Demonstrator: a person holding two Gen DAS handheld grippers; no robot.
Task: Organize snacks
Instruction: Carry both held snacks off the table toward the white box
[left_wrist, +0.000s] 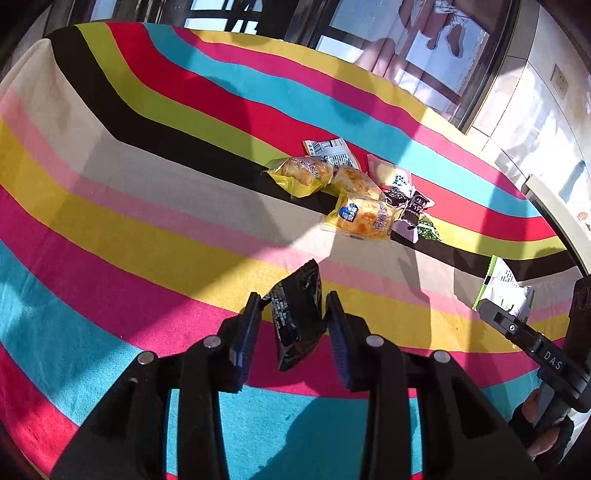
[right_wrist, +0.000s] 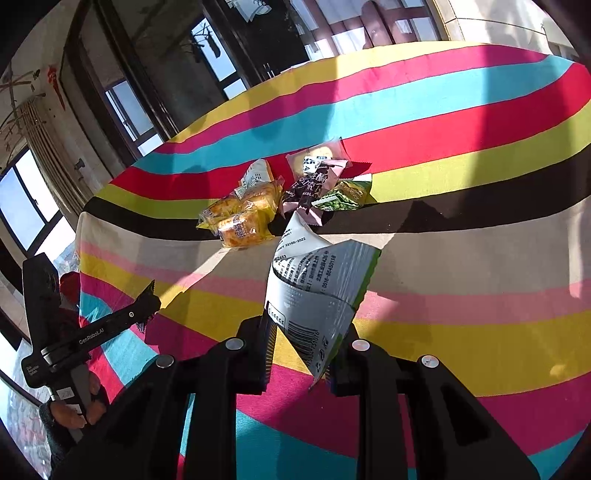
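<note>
Two packets are off the table, one per gripper: the left gripper (left_wrist: 291, 314) has its jaws closed on a black packet (left_wrist: 295, 314), the right gripper (right_wrist: 304, 343) clamps a white-and-green packet (right_wrist: 314, 288). Beyond, on the striped tablecloth (left_wrist: 110, 206), three yellow pastry packs (left_wrist: 360, 216) lie clustered beside two dark chocolate packs (left_wrist: 410, 214), one green pack (right_wrist: 343, 194) and one pink-edged pack (right_wrist: 317, 158).

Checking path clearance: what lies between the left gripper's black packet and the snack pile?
Only bare striped tablecloth, in the left wrist view, between the black foil packet and the yellow pastry packets.
</note>
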